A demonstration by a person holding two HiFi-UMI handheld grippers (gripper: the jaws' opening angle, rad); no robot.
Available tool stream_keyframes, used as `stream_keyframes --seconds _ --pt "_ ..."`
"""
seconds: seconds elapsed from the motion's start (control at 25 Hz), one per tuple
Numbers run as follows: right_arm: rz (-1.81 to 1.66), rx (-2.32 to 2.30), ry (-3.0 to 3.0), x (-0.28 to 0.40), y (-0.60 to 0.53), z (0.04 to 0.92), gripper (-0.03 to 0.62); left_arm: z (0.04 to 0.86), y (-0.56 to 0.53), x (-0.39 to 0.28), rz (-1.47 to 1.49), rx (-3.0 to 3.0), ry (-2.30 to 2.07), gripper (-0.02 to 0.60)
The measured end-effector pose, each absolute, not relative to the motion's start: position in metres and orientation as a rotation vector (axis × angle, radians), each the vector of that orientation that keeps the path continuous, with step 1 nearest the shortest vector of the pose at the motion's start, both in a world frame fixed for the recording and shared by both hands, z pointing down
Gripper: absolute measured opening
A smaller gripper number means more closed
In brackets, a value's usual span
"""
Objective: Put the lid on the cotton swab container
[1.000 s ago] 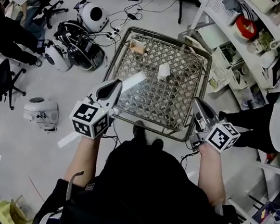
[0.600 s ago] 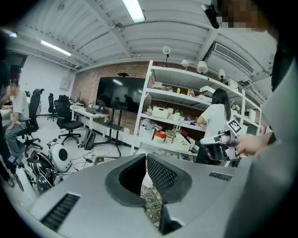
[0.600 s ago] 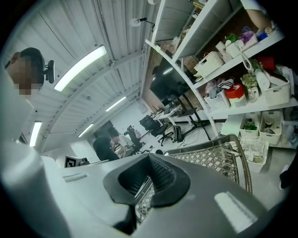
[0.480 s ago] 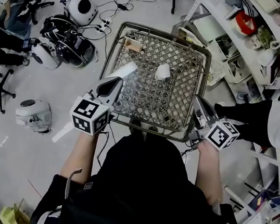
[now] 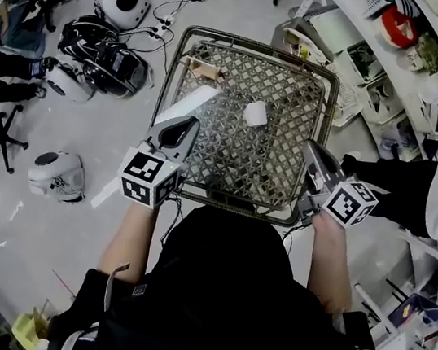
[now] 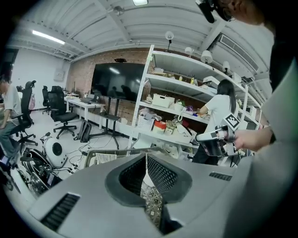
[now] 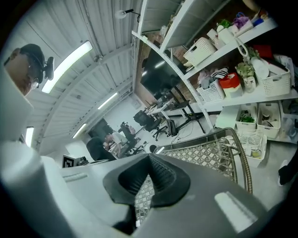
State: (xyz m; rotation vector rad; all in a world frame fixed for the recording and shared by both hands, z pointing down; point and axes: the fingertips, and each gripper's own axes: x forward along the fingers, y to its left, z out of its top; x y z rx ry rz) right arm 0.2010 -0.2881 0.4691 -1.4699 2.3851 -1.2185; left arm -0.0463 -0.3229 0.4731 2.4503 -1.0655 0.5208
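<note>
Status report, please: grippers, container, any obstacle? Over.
Left gripper shut, empty. Right gripper shut, empty. White container on mesh table, untouched, ahead of both. No obstacle seen.

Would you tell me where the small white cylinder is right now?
In the head view, the small white cylinder stands on the mesh table, beyond its centre and slightly right, with the tan object off to its far left.

Grey floor (image 5: 30, 223) — white shelves (image 5: 345, 29) (cluttered) alongside.
</note>
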Motion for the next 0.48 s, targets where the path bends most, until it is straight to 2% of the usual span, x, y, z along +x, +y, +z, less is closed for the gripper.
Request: stream_keyframes --seconds 0.48 --pt "-1.351 -1.397 2.464 0.187 -0.334 0.536 0.011 0.536 -0.352 -0.012 0.677 2.380 -1.035 0.017"
